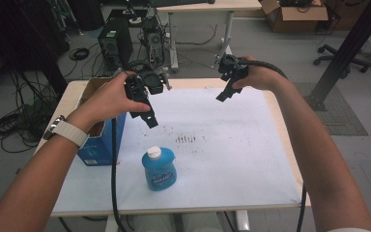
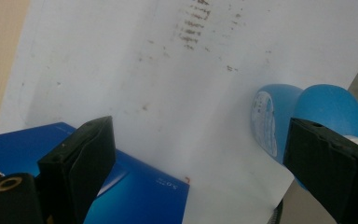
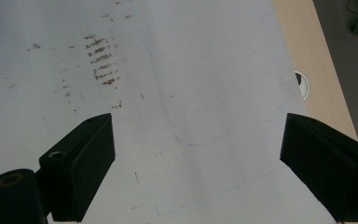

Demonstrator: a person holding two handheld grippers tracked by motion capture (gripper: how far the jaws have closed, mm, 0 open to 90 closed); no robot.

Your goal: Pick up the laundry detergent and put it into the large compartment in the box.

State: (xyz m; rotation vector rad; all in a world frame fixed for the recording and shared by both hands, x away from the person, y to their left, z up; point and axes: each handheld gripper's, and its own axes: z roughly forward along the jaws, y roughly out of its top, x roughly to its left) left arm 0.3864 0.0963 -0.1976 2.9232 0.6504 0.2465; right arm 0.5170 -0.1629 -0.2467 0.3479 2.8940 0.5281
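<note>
A blue bottle (image 1: 159,168) with a white cap stands upright near the table's front edge, on the white sheet (image 1: 222,159). My left gripper (image 1: 149,118) hangs in the air above the left part of the table, beside the blue cardboard box (image 1: 99,142), jaws open and empty. In the left gripper view the blue bottle (image 2: 303,112) lies beyond the right jaw and the blue box (image 2: 140,191) below the left jaw. My right gripper (image 1: 223,94) is held above the far right of the sheet, open, with nothing between its jaws.
Brown smudges (image 1: 186,139) mark the sheet's middle. The wooden table edge (image 3: 326,79) has a round cable hole (image 3: 302,84). Beyond the table stand a computer tower (image 1: 115,43), cables, another desk and a cardboard box (image 1: 294,14).
</note>
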